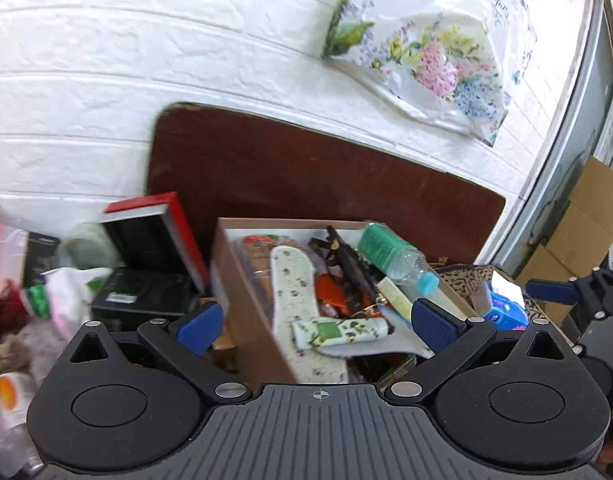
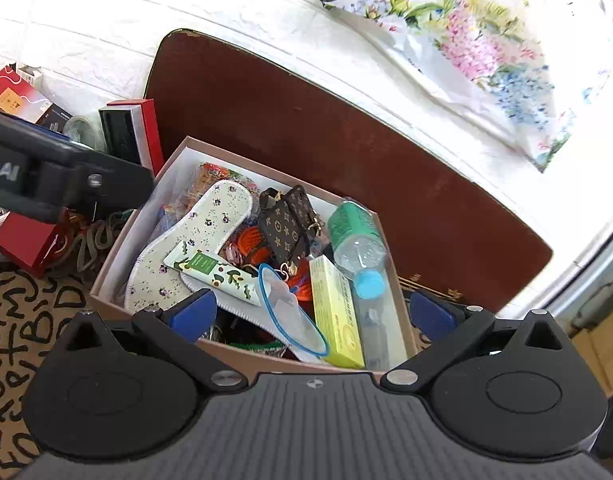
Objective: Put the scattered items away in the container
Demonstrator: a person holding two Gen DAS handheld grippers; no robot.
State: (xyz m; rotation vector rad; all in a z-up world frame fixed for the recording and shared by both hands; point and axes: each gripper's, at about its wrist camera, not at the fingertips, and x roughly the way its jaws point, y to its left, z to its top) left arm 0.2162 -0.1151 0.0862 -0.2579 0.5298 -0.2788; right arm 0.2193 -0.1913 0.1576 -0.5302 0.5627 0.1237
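Both grippers, the left gripper (image 1: 316, 322) and the right gripper (image 2: 312, 314), stood spread wide with nothing between their pads, poised above the cardboard box (image 2: 106, 276) on the patterned mat (image 2: 22, 320). Inside lay a soft floral insole (image 2: 202, 236), a tube (image 2: 210, 272), a water bottle (image 2: 356, 240) and a yellow carton (image 2: 336, 312). Anything left outside, like the red box (image 2: 22, 246) beside it, looked light and stiff, best pinched across its flat sides.
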